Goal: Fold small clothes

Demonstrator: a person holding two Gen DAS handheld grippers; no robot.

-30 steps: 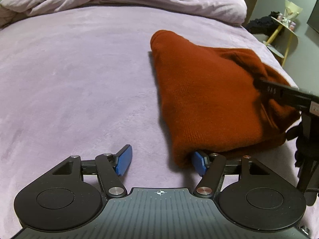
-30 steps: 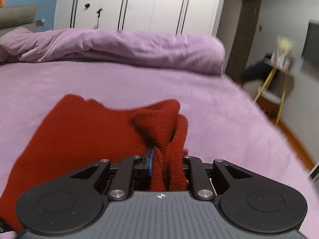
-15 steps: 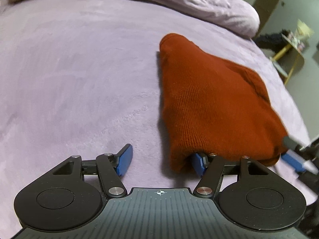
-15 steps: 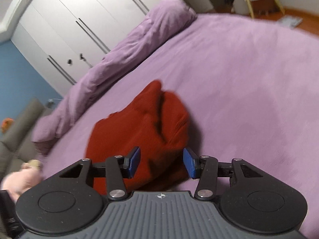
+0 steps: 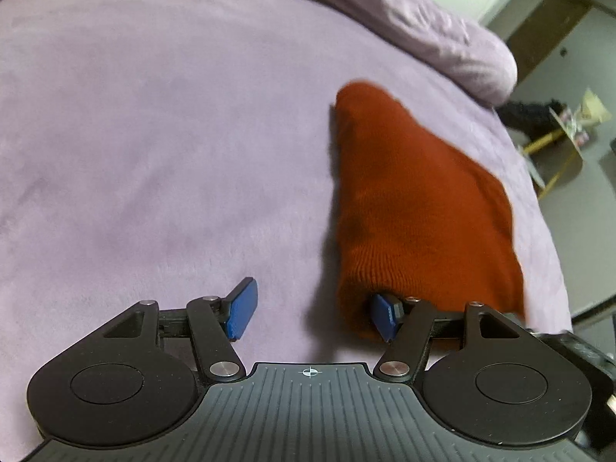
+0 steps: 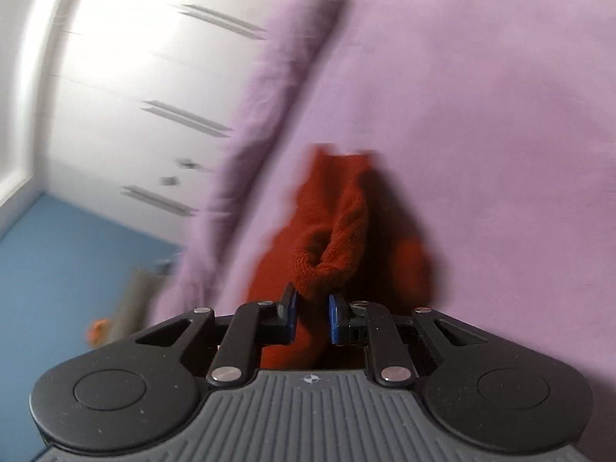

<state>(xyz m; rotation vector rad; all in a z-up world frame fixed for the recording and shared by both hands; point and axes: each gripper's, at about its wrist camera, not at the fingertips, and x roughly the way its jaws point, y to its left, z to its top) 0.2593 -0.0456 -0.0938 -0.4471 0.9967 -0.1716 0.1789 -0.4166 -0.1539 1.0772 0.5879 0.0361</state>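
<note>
Left gripper [image 5: 313, 313] jaws apart beside rust knit sweater [image 5: 415, 208] on lilac bedspread [image 5: 154, 134]; right gripper [image 6: 312, 317] clamped on sweater's edge.

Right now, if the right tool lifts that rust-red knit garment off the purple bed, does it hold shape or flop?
Likely flops: the rust-red knit garment already bunches into a soft roll between the right tool's pads. Probably light, since it lies in a thin folded layer on the purple bedspread. The fuzzy knit should grip rather than slip, though the fold may open when lifted.

Rust knitted ribbed sweater [image 5: 415, 208], matt plush lilac bedspread [image 5: 154, 134], matt black plastic left tool [image 5: 312, 313]
</note>
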